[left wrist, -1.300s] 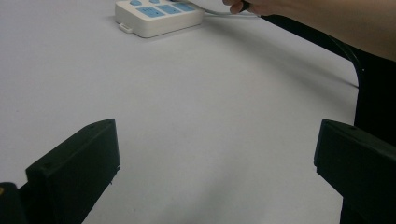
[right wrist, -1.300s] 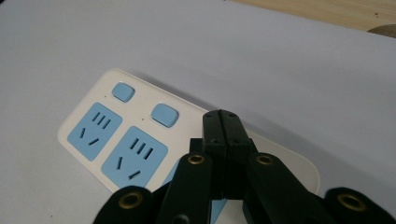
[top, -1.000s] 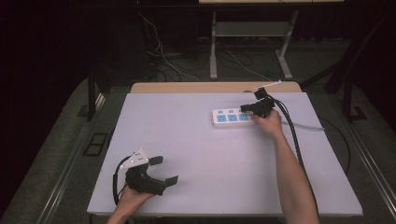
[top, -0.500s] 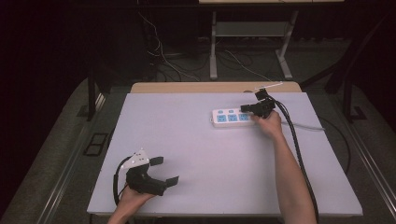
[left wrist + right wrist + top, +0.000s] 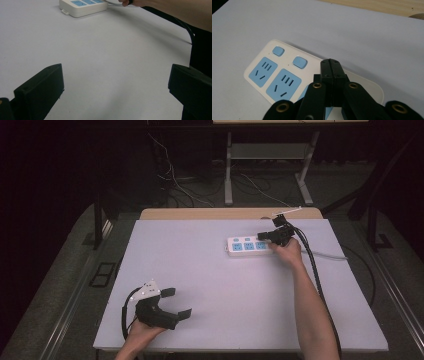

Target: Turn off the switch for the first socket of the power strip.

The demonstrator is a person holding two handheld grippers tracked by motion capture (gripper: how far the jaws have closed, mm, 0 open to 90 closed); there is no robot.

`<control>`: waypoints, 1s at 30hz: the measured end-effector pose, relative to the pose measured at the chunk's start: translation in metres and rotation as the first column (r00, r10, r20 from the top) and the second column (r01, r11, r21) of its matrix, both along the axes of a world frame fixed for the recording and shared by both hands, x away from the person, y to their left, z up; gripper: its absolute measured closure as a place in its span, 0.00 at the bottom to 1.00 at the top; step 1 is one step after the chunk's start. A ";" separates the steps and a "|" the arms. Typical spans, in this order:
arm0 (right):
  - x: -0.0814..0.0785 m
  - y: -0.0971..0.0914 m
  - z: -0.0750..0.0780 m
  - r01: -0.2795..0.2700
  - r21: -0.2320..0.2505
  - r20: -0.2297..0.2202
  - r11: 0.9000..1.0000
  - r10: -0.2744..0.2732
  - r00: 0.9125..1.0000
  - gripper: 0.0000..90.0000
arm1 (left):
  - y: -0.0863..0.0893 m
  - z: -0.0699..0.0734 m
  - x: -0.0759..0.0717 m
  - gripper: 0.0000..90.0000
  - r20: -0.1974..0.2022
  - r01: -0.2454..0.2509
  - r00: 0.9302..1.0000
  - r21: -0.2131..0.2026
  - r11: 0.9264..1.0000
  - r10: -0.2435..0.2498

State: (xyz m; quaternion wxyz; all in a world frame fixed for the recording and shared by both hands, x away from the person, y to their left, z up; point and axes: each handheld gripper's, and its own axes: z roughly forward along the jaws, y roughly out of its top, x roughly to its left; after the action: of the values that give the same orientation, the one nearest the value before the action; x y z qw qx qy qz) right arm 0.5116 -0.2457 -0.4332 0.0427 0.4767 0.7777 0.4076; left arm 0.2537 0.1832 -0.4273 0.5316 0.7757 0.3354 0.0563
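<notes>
Dark room; cables and metal frame legs on the floor beyond a pale lavender counter [image 5: 210,270].

Right tool [image 5: 266,235]: jaws pressed flat together, nothing visible between them. In the right gripper view the tips sit over the power strip [image 5: 287,75], above its third blue socket, which the jaws mostly hide. Contact with the strip cannot be told. Two blue switch buttons and two full sockets show clear of the jaws.

Power strip [image 5: 247,246]: white, lying flat on the far right part of the counter. Its near end is cut off in the right gripper view, its far end in the left gripper view.

Left tool [image 5: 175,302]: well apart from the strip, at the counter's near left edge; jaws spread wide, bare counter between them.
</notes>
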 end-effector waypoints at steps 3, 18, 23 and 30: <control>0.001 0.001 0.001 -0.001 -0.012 -0.006 1.000 0.001 1.000 1.00 | -0.001 0.000 0.000 0.00 0.000 0.005 1.000 0.002 1.000 -0.005; -0.004 -0.005 0.012 0.007 -0.052 0.009 0.999 -0.007 1.000 1.00 | 0.002 -0.001 0.003 0.00 -0.004 -0.004 1.000 -0.007 1.000 0.004; -0.007 -0.007 0.020 -0.005 -0.043 0.026 0.999 0.006 1.000 1.00 | 0.001 -0.001 0.003 0.00 -0.005 -0.001 1.000 -0.004 1.000 0.001; -0.014 -0.008 0.030 -0.019 -0.041 0.027 0.999 0.020 0.999 1.00 | 0.001 -0.001 0.003 0.00 -0.003 -0.003 1.000 -0.013 1.000 0.003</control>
State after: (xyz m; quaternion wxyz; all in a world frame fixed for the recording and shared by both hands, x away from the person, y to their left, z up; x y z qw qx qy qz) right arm 0.4974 -0.2537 -0.4031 0.0591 0.4626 0.7898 0.3983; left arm 0.2569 0.1842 -0.4286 0.5360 0.7717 0.3379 0.0538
